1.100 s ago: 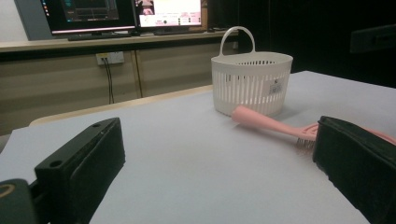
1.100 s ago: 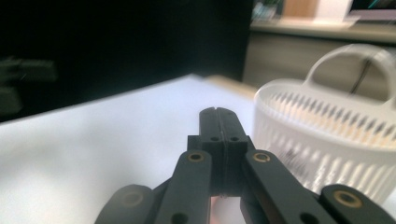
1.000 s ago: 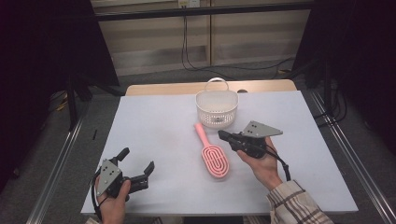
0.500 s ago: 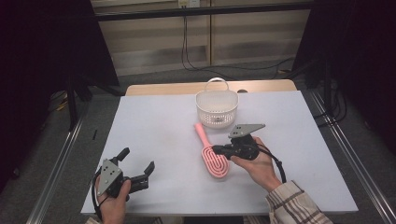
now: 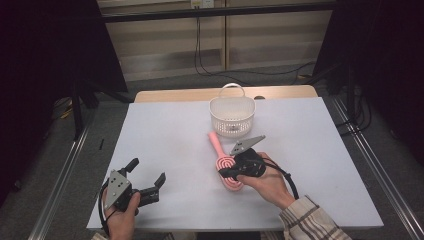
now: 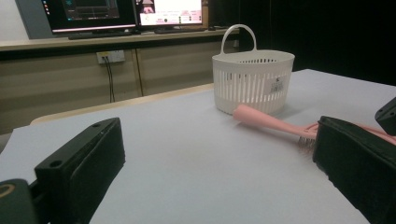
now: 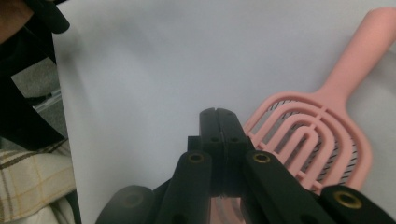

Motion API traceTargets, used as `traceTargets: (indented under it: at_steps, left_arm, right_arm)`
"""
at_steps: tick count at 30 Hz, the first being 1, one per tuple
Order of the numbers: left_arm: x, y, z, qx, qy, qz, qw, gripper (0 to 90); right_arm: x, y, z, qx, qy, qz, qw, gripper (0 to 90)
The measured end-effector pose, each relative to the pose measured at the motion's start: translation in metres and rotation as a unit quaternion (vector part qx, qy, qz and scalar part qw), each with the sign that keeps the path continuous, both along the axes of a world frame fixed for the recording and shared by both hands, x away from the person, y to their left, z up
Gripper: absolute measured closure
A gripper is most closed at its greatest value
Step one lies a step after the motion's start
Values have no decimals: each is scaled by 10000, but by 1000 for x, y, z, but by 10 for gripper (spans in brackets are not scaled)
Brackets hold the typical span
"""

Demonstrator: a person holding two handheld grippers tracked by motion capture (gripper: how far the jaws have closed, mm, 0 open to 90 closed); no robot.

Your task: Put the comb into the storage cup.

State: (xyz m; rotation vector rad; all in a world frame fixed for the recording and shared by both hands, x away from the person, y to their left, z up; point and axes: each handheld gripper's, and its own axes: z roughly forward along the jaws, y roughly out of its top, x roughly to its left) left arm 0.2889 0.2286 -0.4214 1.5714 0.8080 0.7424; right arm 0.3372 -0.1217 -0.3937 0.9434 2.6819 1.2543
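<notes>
Two claws: the right claw (image 5: 226, 172) hangs pressed together over the pink brush (image 5: 223, 159), the left claw (image 5: 148, 178) spread on the tabletop (image 5: 165, 135).

The small label (image 6: 278, 86) on the white basket (image 6: 252, 81) is too small to read.

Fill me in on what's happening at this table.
A person works at a white table with a gripper in each hand. The right gripper, its jaws shut with nothing between them, hovers over the head of a pink hairbrush that lies flat, bristles down, its handle pointing toward a white slotted basket. The left gripper sits near the table's front left, jaws open and holding nothing. The brush has not been picked up.
</notes>
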Motion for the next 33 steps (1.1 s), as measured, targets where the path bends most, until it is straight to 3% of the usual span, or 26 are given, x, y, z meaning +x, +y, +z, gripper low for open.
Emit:
traceTargets:
  at_steps: [6,13,33]
  left_arm:
    - [0,0,0,-4,14,-45,10000,23]
    - [1,0,0,0,16,-44,10000,23]
    - [1,0,-1,15,24,-47,10000,23]
  right_arm:
    - [-1,16,-7,-297,213,221,9991,900]
    - [0,19,-16,-519,358,213,9978,900]
    - [2,10,-18,-708,591,120,9957,900]
